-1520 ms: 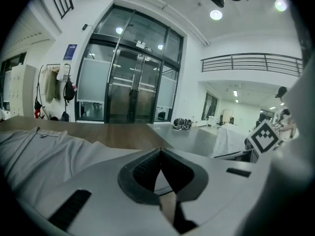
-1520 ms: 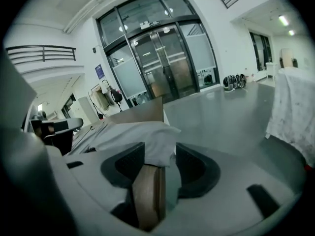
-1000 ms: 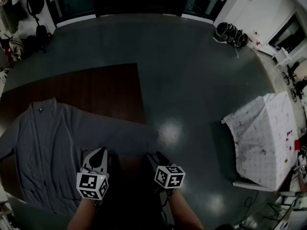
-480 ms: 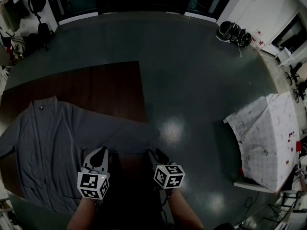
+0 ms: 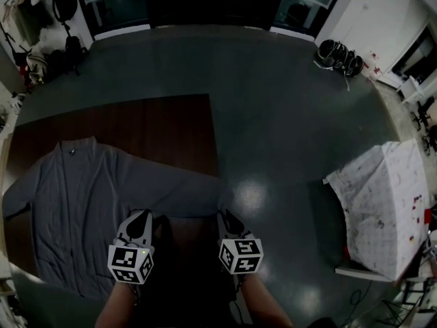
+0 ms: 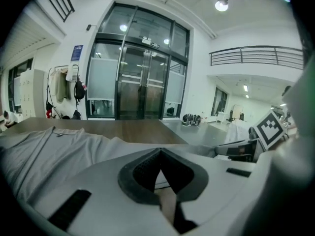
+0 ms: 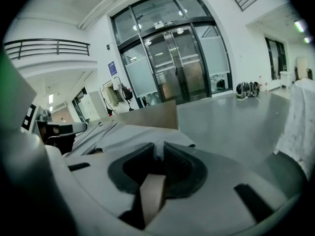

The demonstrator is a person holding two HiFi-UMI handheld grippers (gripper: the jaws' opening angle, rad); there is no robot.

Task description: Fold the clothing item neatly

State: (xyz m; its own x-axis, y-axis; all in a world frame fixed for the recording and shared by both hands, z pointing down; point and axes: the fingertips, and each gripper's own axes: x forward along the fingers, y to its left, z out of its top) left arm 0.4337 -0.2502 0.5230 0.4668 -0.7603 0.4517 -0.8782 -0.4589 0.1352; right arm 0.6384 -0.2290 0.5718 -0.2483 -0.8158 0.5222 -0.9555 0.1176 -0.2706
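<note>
Left gripper (image 5: pixel 141 214) shut, right gripper (image 5: pixel 224 214) — clamping sleeve (image 5: pixel 186 197)

The cardigan (image 5: pixel 82 203) lies on the table (image 5: pixel 157 121), left of the covered stand (image 5: pixel 382 203).

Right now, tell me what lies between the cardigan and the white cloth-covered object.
Head view: only bare grey floor separates the cardigan from the white cloth-covered object.

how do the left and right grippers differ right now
Left gripper: jaws pressed fully together, whether on cloth I can't tell; right gripper: jaws have just been closing and pinch a fold of the grey cardigan's sleeve. The left gripper is near where the sleeve joins the body, the right gripper at the sleeve's end. Both point away from the person.
</note>
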